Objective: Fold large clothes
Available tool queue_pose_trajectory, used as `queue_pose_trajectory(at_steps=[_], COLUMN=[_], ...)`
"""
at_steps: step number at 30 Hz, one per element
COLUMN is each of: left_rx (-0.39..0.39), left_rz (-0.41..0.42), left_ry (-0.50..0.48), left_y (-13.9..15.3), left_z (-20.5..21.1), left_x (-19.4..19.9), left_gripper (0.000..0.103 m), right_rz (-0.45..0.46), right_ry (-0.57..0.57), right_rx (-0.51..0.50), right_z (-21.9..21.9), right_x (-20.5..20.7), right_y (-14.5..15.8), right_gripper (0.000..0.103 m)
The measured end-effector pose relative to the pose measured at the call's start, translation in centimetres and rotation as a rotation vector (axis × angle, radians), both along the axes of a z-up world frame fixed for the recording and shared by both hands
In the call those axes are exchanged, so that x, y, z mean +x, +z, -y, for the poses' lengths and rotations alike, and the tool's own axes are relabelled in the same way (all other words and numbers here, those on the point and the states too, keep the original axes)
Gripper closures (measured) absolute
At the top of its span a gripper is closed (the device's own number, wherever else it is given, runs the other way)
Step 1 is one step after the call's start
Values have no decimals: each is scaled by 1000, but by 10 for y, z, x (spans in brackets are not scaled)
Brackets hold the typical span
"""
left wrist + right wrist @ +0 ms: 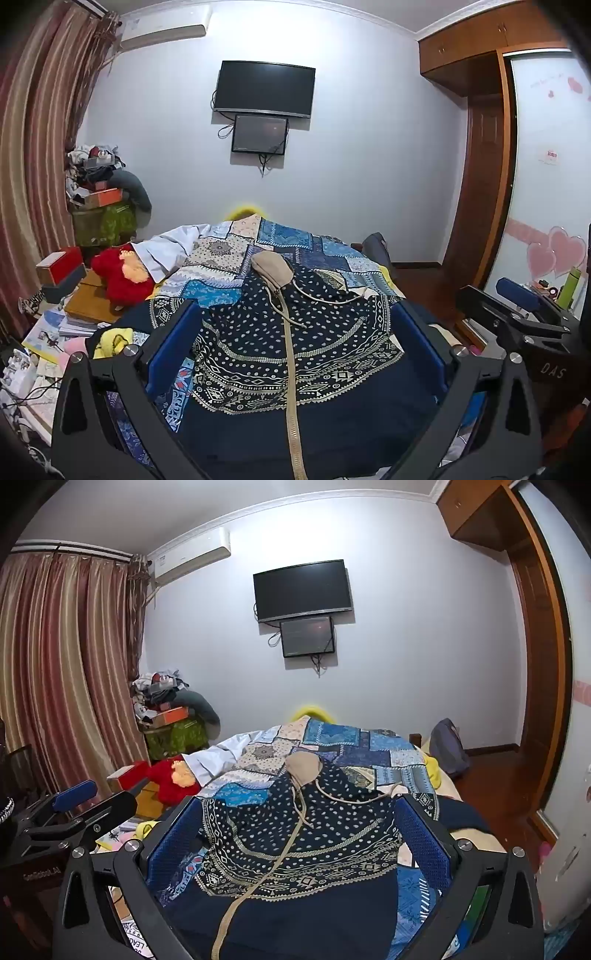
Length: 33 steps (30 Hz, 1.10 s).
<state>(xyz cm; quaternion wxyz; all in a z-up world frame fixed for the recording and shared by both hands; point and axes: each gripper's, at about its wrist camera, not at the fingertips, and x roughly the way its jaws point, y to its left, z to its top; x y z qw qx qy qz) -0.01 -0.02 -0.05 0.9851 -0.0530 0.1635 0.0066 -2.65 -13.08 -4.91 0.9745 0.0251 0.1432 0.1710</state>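
Two pairs of tongs face the same garment, and we read both as spread wide with nothing between their blue pads. The left tongs (295, 336) and the right tongs (297, 830) hang above the near end of the bed (280, 236), side by side, each visible at the edge of the other's view. The thing to fold is a navy hooded jacket (295, 332) with pale dotted and diamond bands, lying face up on the patchwork bedspread (295, 243) straight ahead of us. Its long axis runs away from us: plain hem nearest, the tan-lined hood (271, 267) at the far end. The tan zipper (291, 387) marks that axis; it runs nearly up the middle of the left view and slants leftward in the right view. So we judge the left tongs to sit about over the centre line, the right tongs over the jacket's right half. Neither pair touches cloth, as far as we can tell. The coming grasp likely wants each pair moved outward to its own side of the hem.
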Motion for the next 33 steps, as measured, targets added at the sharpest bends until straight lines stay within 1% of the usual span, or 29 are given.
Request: queue_pose_trajectory(at_steps=[6, 7, 9, 14, 15, 20, 33], left_rx=[5, 3, -1, -10, -24, -37, -25], left_rz=[7, -6, -4, -10, -14, -16, -8], left_ry=[-16, -5, 3, 7, 31, 37, 47], left_y=[-1, -3, -2, -10, -9, -10, -8], left_z=[2, -4, -10, -9, -12, -14, -17], left_x=[-2, 2, 1, 4, 8, 8, 5], left_gripper=[0, 0, 0, 0, 0, 0, 0], right_rz=[1, 0, -2, -6, -6, -9, -9], right_ry=[-1, -3, -4, -1, -2, -2, -3], right_rx=[-2, -1, 0, -1, -1, 0, 0], right_z=[0, 0, 0, 0, 0, 0, -1], right_x=[1, 1, 1, 3, 2, 3, 4], right_y=[0, 0, 0, -2, -2, -2, -2], right_gripper=[0, 0, 0, 0, 0, 0, 0])
